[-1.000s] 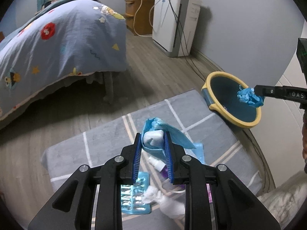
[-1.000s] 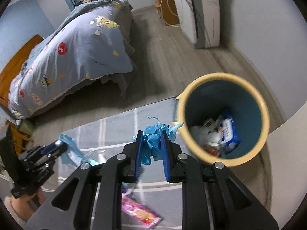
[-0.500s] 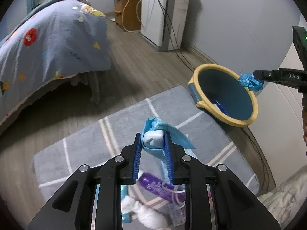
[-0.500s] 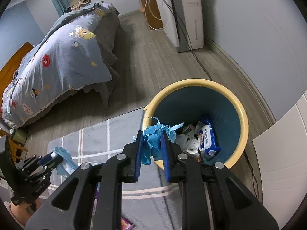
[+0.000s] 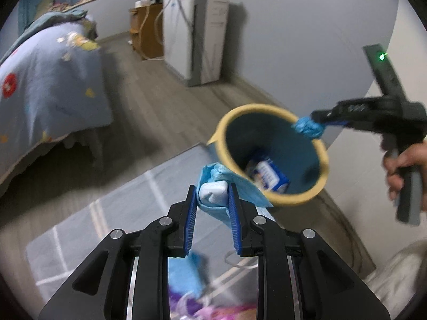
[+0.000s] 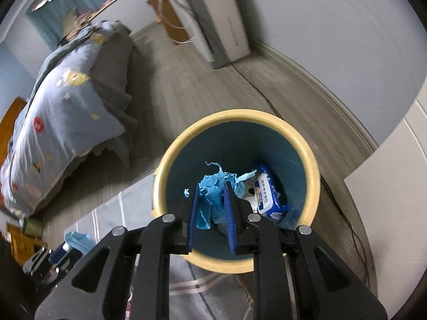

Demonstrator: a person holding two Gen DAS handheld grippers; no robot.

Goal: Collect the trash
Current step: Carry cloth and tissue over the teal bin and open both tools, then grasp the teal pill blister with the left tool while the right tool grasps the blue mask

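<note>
A round bin [image 5: 271, 202] with a yellow rim and teal inside stands on the floor by the wall; its rim [image 6: 234, 114] fills the middle of the right wrist view. My right gripper [image 6: 211, 194] is shut on a crumpled blue paper [image 6: 213, 192] and hangs right over the bin's mouth; the same gripper [image 5: 315, 125] reaches in from the right in the left wrist view. My left gripper [image 5: 212, 194] is shut on a white pad wrapped in a blue mask [image 5: 213, 196], just short of the bin's near rim. A wipes packet [image 6: 267, 194] lies inside the bin.
A grey checked rug [image 5: 106, 226] lies under both grippers, with pink and blue litter [image 5: 194, 301] near the bottom edge. A bed with a patterned blue cover [image 5: 48, 88] stands at left. A white appliance [image 5: 197, 34] with cables stands by the far wall. A hand [image 5: 403, 165] grips the right tool.
Both grippers have travelled toward the bin, each keeping its load. The right one went from beside the rim to over the mouth; the bin has grown larger in the left wrist view.
</note>
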